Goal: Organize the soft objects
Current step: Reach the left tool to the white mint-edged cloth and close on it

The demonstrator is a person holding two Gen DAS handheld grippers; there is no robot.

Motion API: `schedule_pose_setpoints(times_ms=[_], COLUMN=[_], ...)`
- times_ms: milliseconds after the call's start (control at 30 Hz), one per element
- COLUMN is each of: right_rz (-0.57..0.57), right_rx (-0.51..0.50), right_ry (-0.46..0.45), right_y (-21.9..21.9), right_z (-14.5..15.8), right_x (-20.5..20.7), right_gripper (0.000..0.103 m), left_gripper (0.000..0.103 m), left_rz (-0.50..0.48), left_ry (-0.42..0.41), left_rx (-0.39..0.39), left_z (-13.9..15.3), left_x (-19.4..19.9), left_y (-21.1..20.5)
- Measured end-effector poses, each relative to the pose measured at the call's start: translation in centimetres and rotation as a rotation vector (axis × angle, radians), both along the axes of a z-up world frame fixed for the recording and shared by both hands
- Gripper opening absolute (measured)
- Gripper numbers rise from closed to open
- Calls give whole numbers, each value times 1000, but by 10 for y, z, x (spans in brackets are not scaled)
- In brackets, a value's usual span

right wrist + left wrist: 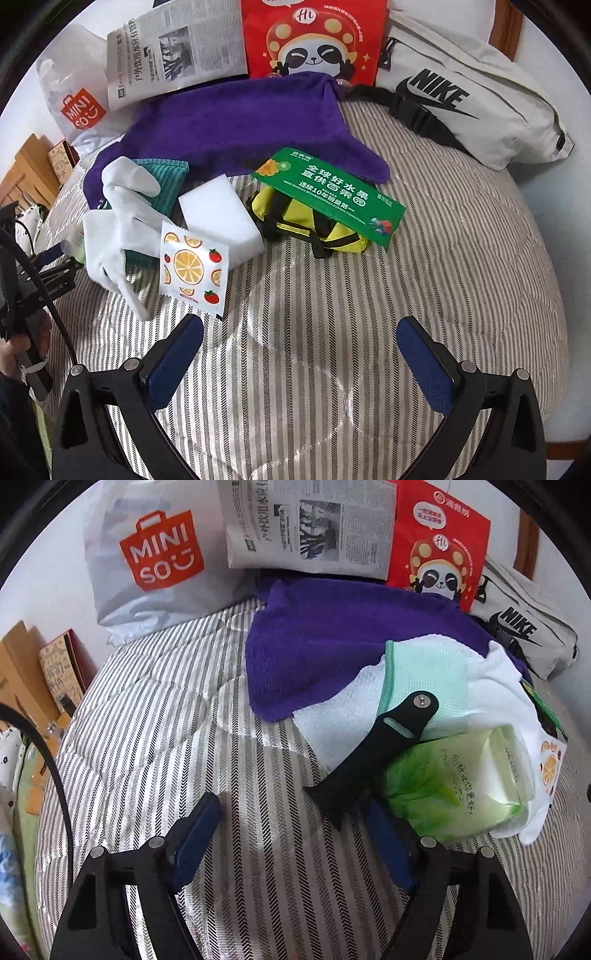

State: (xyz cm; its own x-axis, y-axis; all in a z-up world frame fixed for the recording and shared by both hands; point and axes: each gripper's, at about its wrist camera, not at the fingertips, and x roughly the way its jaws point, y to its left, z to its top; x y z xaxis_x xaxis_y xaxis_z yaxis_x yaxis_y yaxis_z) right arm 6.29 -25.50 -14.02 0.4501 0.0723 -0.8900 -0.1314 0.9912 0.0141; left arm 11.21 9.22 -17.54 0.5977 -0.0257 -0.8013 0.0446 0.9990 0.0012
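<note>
nearest the lens in the left wrist view, the left gripper [295,834] hangs over the striped bedcover [166,701], blue pads spread apart, nothing pinched between them. a black watch strap [373,753] lies just ahead of the right-hand pad, leaning up onto a green tissue pack [458,790]; whether that pad touches the strap's tail, i can't tell.

over on the right wrist view, the right gripper [299,354] is also spread wide and empty, bare stripes between its pads, the pile a little way ahead.

and the pile itself sits mid-bed: a white towel [110,229] draped over a teal cloth [166,184], a white sponge block [221,218] just beside them, a fruit-print sachet [194,273] leaning against the sponge, and the big purple towel [236,125] spread behind. a yellow pouch [332,229] sits to the right with a green card [328,192] lying across its top.

looks like the opening approach, both tools coming in for a first pick. my read: the left one is best placed for the strap or the tissue pack. to do it well, straddle one item only, pads either side of the strap's narrow middle, so the towel edge beneath doesn't come along. the tissue pack will squash, so close gently. the right one should take the sachet by its free lower edge, or lift the card off first so the pouch can be reached.
</note>
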Motion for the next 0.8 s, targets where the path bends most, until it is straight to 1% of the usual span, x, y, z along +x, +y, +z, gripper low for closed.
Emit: schedule_pose_setpoints(times_ms=[67,133,200,233,267,300,333,367,600,700,733,767,800], right_rz=[0,-2,-3,-3,-3,-3,-3,-4,2,16,21,23,25], right_rx=[-1,-1,0,0,-1,-1,-1,0,22,20,18,17,16], right_ry=[2,5,14,17,18,19,23,27,49,49,47,45,43], right_y=[0,1,1,1,1,1,1,1,6,12,13,14,14], right_z=[-3,-5,-9,-10,-11,-12,-14,-16,-25,-26,-25,-25,-24], right_x=[2,3,4,4,4,4,4,4,6,6,5,4,3], right_gripper=[103,103,103,103,103,103,103,103,103,103,103,103,103], left_gripper=[80,81,91,103,103,103,103,103,103,102,95,86,81], left_rz=[1,3,19,37,60,63,64,64,66,67,58,43,1], left_ry=[-5,-2,4,13,28,29,29,28,26,21,12,5,-3], left_rx=[13,6,11,22,15,-4,-6,5,8,-9,-16,-22,-29], left_z=[0,0,-2,-3,-6,-7,-6,-6,-6,-5,-3,-1,1], left_x=[-1,-1,-1,0,2,1,1,1,2,1,0,-1,0], left_y=[-2,-2,0,2,6,9,9,7,8,9,9,8,6])
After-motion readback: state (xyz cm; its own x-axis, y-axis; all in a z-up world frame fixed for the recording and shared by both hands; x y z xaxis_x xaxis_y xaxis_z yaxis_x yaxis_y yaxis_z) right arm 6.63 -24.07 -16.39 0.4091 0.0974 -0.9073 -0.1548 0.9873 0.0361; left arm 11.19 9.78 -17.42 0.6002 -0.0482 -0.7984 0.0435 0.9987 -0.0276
